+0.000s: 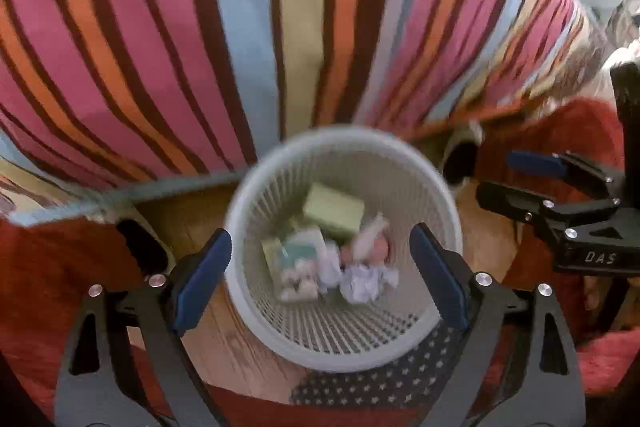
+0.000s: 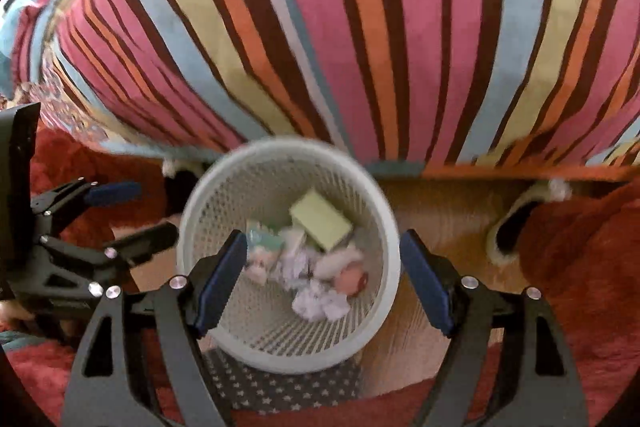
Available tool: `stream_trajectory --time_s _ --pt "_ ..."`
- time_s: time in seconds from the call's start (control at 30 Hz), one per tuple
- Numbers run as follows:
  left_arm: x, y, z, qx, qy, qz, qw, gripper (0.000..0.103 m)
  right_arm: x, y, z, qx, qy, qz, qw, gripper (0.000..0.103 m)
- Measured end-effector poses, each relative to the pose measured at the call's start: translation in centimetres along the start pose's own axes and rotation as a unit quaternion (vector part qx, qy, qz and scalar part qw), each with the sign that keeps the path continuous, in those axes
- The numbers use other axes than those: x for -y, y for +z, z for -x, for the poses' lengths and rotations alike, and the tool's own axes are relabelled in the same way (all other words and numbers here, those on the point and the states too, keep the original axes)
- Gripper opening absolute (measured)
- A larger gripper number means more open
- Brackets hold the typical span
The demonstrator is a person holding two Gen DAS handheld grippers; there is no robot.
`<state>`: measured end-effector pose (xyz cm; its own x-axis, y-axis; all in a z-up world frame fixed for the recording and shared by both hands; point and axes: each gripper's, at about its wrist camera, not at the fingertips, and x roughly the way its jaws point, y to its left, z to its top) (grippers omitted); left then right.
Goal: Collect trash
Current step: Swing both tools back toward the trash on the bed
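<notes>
Down below both grippers, a white mesh basket [image 1: 344,347] is seen standing on a wooden floor [image 1: 224,339]. Its wall is full of little holes and its rim is round and thick. The trash is seen lying at the bottom of the basket. A pale green box [image 1: 334,211] is seen near the far wall, tilted. Crumpled white paper [image 1: 368,283] is piled near the middle, just beside something pink and round [image 2: 350,277]. A small packet with a bit of teal on it [image 1: 298,251] is seen next to the paper.

The left gripper [image 1: 320,275] is held wide open above the basket, and nothing is caught between its blue pads [image 1: 202,279]. The right gripper [image 2: 324,279] is also held apart and empty, with its blue pads [image 2: 426,279] spread over the basket. In the left wrist view it is seen at the right edge.

A big striped cloth [image 1: 280,27] in pink, orange, blue, yellow and brown is draped behind the basket. A red fuzzy rug [image 2: 580,267] is spread on both sides. A grey mat with small white stars [image 2: 288,387] is tucked partly under the basket.

Much is blurred. The trash cannot be made out sharply, so what the packet and the pink thing are cannot be told. A dark slipper-like shape [image 2: 516,223] is half hidden under the cloth's edge.
</notes>
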<state>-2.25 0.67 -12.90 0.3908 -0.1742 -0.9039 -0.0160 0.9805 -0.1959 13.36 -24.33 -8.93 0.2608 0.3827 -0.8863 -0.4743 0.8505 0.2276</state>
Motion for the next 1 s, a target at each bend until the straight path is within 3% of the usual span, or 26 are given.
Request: stream_trajectory --time_s 0.17,0.23,0.3,0.4,0.5,0.6,0.73,0.9,1.0 --pt "-1.4 3.7 5.7 0.071 0.002 0.008 0.9975 0.088 1.1 3.4 5.7 0.11 0.02 -0.004 0.994 0.075" --pt "-2.2 6.4 7.8 0.094 0.005 0.002 0.9956 0.088 2.3 6.3 8.2 0.16 0.007 -0.014 0.987 0.075" --pt "-3.1 9.9 9.6 0.126 0.027 -0.009 0.9917 0.088 3.9 9.7 10.2 0.204 -0.012 -0.02 0.979 0.075" --pt "-4.0 17.3 11.3 0.183 0.088 -0.016 0.9791 0.088 6.0 14.9 11.8 0.262 -0.047 -0.026 0.964 0.075" --pt "-4.9 24.6 10.7 0.201 0.098 -0.006 0.9747 0.088 7.9 21.4 11.9 0.308 -0.097 -0.025 0.946 0.084" --pt "-4.6 32.3 8.0 0.194 0.118 -0.019 0.9738 0.088 9.9 27.9 10.5 0.313 -0.117 -0.03 0.942 0.084" --pt "-4.1 40.3 3.5 0.175 0.158 -0.055 0.9704 0.088 12.3 34.6 7.7 0.288 -0.106 -0.053 0.95 0.084" --pt "-5.4 45.4 0.9 0.155 0.13 -0.086 0.9756 0.088 12.6 39.1 4.6 0.248 -0.122 -0.015 0.961 0.084" --pt "-5.5 46.7 -0.6 0.142 0.13 -0.132 0.9725 0.088 12.7 40.7 3.3 0.239 -0.128 0.009 0.963 0.084"
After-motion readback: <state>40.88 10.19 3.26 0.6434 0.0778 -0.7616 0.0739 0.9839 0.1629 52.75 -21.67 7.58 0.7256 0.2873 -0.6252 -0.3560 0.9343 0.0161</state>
